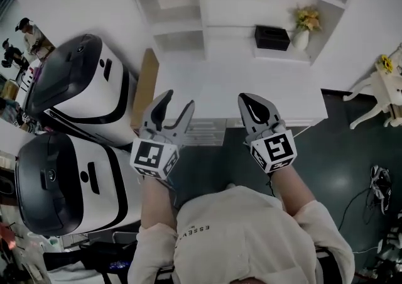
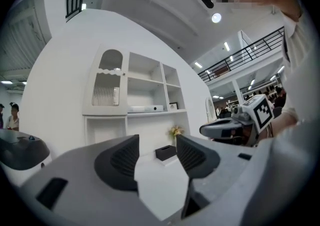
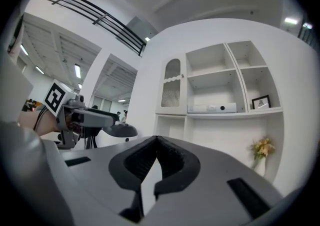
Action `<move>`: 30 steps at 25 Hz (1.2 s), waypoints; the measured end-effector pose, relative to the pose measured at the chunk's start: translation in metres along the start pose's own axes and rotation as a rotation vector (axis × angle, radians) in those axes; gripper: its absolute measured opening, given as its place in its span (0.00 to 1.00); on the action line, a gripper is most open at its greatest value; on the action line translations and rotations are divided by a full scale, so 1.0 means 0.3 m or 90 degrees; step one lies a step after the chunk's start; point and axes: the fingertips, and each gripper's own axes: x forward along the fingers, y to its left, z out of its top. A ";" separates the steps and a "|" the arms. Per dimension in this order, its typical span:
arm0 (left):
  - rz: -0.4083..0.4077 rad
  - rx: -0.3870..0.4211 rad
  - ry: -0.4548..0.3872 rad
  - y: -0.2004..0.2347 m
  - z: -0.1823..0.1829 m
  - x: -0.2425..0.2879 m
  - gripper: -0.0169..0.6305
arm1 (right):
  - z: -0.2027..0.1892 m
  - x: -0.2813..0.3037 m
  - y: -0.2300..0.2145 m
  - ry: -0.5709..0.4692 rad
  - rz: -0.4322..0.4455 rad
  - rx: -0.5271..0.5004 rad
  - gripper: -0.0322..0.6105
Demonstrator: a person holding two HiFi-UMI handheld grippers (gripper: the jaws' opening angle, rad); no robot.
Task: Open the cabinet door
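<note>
Task not started. Cabinet door (image 3: 171,84), arched with a slatted panel, sits at the upper left of the white shelf unit (image 1: 251,6) and looks shut.

Left gripper (image 1: 179,100): jaws apart, nothing between them. Right gripper (image 1: 246,99): jaws closed tip to tip, holding nothing. Both are held out in front of the person, well short of the shelf unit and well below the door.

Black box (image 1: 272,36) and flower vase (image 1: 303,25) stand on a lower shelf, right of the door.

All left to do: reach up, grip the door edge, swing it open.
</note>
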 end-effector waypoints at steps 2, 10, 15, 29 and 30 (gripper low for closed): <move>0.008 0.003 -0.005 0.000 0.020 0.078 0.38 | 0.017 0.039 -0.054 -0.008 0.022 -0.014 0.07; 0.028 0.014 -0.022 0.082 0.081 0.315 0.38 | 0.028 0.219 -0.240 -0.018 0.069 -0.014 0.07; 0.019 0.050 -0.040 0.193 0.146 0.469 0.38 | 0.064 0.361 -0.339 -0.042 0.062 -0.028 0.07; 0.000 0.180 -0.125 0.554 0.504 0.909 0.37 | 0.258 0.772 -0.580 -0.072 0.055 -0.075 0.07; -0.002 0.191 -0.135 0.575 0.541 0.933 0.37 | 0.263 0.796 -0.589 -0.075 0.054 -0.079 0.07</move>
